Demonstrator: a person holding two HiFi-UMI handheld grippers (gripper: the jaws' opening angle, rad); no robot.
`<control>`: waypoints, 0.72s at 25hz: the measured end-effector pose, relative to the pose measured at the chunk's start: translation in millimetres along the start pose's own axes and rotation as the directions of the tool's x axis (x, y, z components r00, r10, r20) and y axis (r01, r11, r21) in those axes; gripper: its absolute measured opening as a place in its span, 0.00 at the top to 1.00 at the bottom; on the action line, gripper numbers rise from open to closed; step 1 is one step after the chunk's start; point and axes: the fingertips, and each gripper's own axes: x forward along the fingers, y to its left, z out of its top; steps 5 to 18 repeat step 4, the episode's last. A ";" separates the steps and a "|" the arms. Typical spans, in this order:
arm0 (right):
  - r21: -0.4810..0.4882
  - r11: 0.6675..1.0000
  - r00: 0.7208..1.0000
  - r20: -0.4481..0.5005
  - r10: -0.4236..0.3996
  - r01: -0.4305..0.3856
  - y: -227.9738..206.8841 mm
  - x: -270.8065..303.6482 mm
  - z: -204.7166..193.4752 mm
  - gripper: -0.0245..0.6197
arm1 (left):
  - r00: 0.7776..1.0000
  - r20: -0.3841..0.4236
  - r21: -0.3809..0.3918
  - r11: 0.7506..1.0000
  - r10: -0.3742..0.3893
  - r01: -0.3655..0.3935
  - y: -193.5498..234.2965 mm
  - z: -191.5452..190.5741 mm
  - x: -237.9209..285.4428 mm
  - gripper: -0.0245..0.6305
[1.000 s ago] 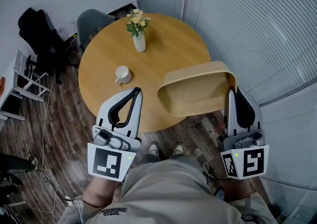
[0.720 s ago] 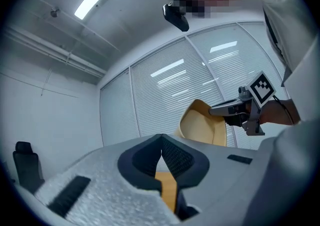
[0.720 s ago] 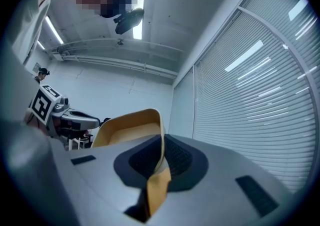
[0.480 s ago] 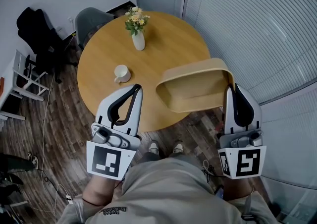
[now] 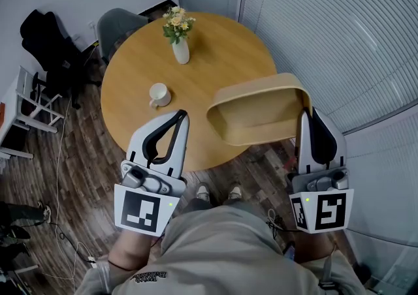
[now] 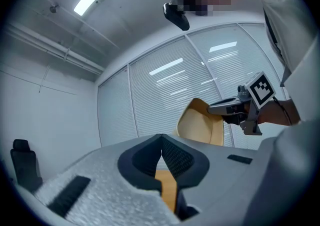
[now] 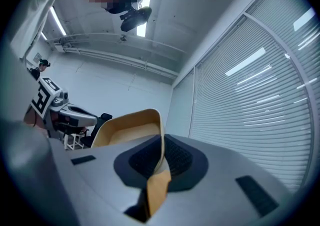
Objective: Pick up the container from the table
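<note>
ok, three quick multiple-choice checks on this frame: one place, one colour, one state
1. Where is the white cup?
A. on the table, to the left of the container in the head view
B. inside the container
C. on the floor

2. What colour is the vase holding the flowers?
A. black
B. blue
C. white

3. What is the right gripper doing?
A. open, above the cup
B. shut on the container's wall
C. shut on the vase

Answers:
1 A: the head view shows the cup standing on bare wood, apart from the container.
2 C: the vase body is plain white.
3 B: the right gripper view shows the thin tan wall pinched between the jaws.
</note>
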 end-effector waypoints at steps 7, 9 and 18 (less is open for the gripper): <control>0.004 1.000 1.000 0.003 -0.002 0.002 4.9 -13.1 -0.5 0.91 | 1.000 0.001 -0.013 1.000 0.000 0.000 -6.5 -2.0 -10.7 0.93; 0.004 1.000 1.000 0.003 -0.002 0.002 4.9 -13.1 -0.5 0.91 | 1.000 0.001 -0.013 1.000 0.000 0.000 -6.5 -2.0 -10.7 0.93; 0.004 1.000 1.000 0.003 -0.002 0.002 4.9 -13.1 -0.5 0.91 | 1.000 0.001 -0.013 1.000 0.000 0.000 -6.5 -2.0 -10.7 0.93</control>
